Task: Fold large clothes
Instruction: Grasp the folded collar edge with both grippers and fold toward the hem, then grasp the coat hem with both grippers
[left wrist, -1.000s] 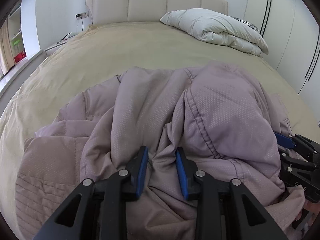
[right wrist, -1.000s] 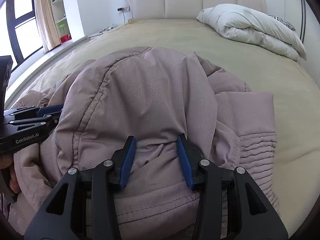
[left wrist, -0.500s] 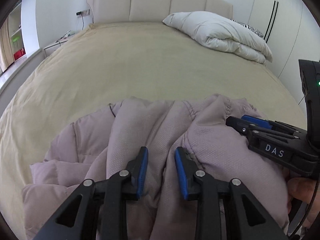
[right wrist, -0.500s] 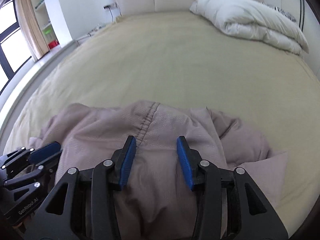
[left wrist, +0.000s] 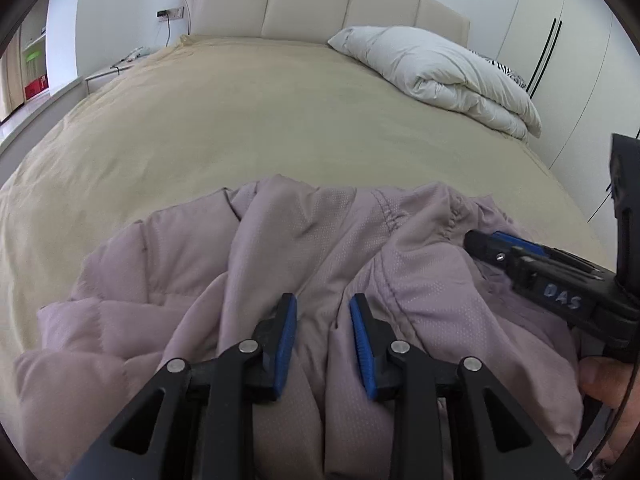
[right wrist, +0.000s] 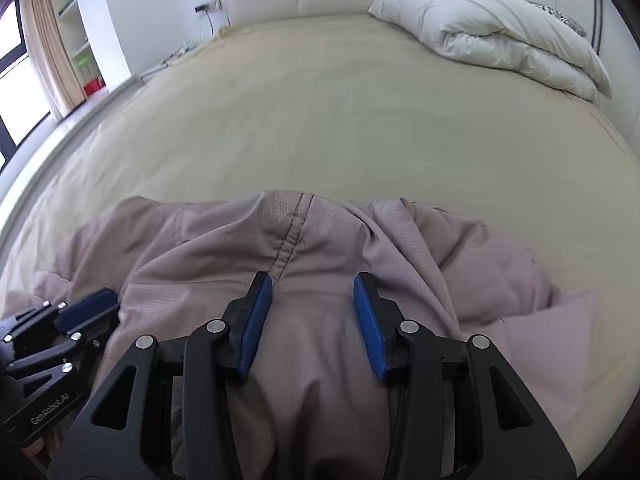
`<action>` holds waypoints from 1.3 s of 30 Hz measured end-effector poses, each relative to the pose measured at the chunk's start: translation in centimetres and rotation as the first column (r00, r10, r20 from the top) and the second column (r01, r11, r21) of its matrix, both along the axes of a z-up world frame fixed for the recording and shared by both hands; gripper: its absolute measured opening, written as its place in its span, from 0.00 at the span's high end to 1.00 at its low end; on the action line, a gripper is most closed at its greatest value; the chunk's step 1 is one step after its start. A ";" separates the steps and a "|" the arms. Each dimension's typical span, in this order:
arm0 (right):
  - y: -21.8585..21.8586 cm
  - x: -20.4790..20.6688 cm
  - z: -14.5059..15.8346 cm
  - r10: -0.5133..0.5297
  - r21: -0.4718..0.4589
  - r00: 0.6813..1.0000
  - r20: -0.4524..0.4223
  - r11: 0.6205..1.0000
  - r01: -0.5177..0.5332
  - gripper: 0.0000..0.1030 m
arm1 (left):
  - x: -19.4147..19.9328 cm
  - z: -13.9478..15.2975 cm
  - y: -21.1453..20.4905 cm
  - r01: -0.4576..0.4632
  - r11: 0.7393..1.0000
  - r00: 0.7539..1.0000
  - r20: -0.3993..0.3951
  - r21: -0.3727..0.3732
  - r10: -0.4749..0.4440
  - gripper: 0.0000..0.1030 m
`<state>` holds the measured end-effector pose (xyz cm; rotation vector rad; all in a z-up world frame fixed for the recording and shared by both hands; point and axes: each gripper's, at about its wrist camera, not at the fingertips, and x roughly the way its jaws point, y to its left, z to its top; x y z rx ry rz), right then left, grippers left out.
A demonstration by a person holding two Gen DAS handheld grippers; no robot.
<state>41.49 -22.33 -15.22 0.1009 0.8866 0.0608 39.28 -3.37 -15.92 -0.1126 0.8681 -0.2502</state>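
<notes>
A large mauve padded jacket (left wrist: pixel 304 248) lies bunched on the near part of a beige bed; it also fills the bottom of the right wrist view (right wrist: pixel 304 248). My left gripper (left wrist: pixel 323 322) is shut on a thick fold of the jacket between its blue pads. My right gripper (right wrist: pixel 313 302) is shut on another bulky fold near a stitched seam. The right gripper shows at the right of the left wrist view (left wrist: pixel 520 252). The left gripper shows at the lower left of the right wrist view (right wrist: pixel 76 312).
The beige bed cover (left wrist: pixel 248 120) stretches away to a cream padded headboard (left wrist: pixel 320 12). A folded white duvet (left wrist: pixel 440 76) lies at the far right by white wardrobe doors (left wrist: pixel 568 60). A window and shelves stand at the left (right wrist: pixel 36 60).
The jacket has come down from a raised heap to a lower bunch near the bed's near edge. Both grippers kept their hold and now sit closer together.
</notes>
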 end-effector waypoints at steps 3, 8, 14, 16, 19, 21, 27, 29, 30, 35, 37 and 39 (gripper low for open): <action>0.2 -6.4 5.0 0.044 0.046 0.985 0.169 0.998 -0.053 0.60 | -3.7 2.1 1.8 -0.043 0.999 0.994 0.102 0.026 0.040 0.69; 4.2 -10.9 2.5 0.180 -0.076 0.979 0.095 0.982 -0.173 0.59 | -4.3 -0.6 4.0 -0.085 0.996 0.996 0.029 0.019 0.084 0.69; 5.2 -11.8 -2.4 0.174 -0.171 0.983 0.056 0.972 -0.162 0.59 | -3.9 -1.5 3.6 -0.070 0.996 0.997 0.021 0.056 0.069 0.69; 5.0 -11.8 -1.8 0.178 -0.165 0.984 0.028 0.971 -0.171 0.59 | -4.5 -0.8 3.8 -0.076 0.997 0.997 0.014 0.026 0.076 0.69; 4.3 -13.9 1.3 0.142 -0.122 0.988 0.068 0.984 -0.133 0.59 | -7.1 1.4 4.1 -0.093 0.996 0.994 0.054 0.010 0.093 0.68; 4.3 -16.1 2.7 0.156 -0.131 0.977 0.145 0.982 -0.137 0.45 | -9.0 2.1 4.1 -0.090 0.996 0.994 0.066 0.015 0.089 0.63; 3.1 -18.0 0.2 0.131 -0.083 0.991 0.018 0.988 -0.129 0.23 | -16.6 5.4 5.5 -0.071 0.997 0.994 0.081 -0.016 0.072 0.63; 2.4 -20.4 3.0 0.073 -0.046 0.994 0.078 0.997 -0.070 0.23 | -20.1 7.1 7.3 -0.082 0.996 0.990 0.113 -0.030 0.085 0.49; 2.1 -22.3 4.7 0.066 -0.021 0.988 0.138 0.998 -0.064 0.23 | -21.9 8.0 8.4 -0.092 0.995 0.988 0.123 -0.034 0.095 0.47; 0.3 -32.9 9.9 0.150 0.073 0.953 0.262 0.982 -0.174 0.23 | -30.8 11.6 14.3 -0.117 0.993 0.980 0.165 0.016 0.113 0.33; -0.8 -37.0 10.0 0.178 0.113 0.956 0.233 0.972 -0.208 0.23 | -34.3 11.8 15.9 -0.103 0.994 0.984 0.146 0.028 0.098 0.30; -2.1 -41.4 9.7 0.194 0.158 0.960 0.202 0.961 -0.227 0.23 | -37.4 10.9 16.8 -0.083 0.996 0.993 0.090 0.012 0.081 0.29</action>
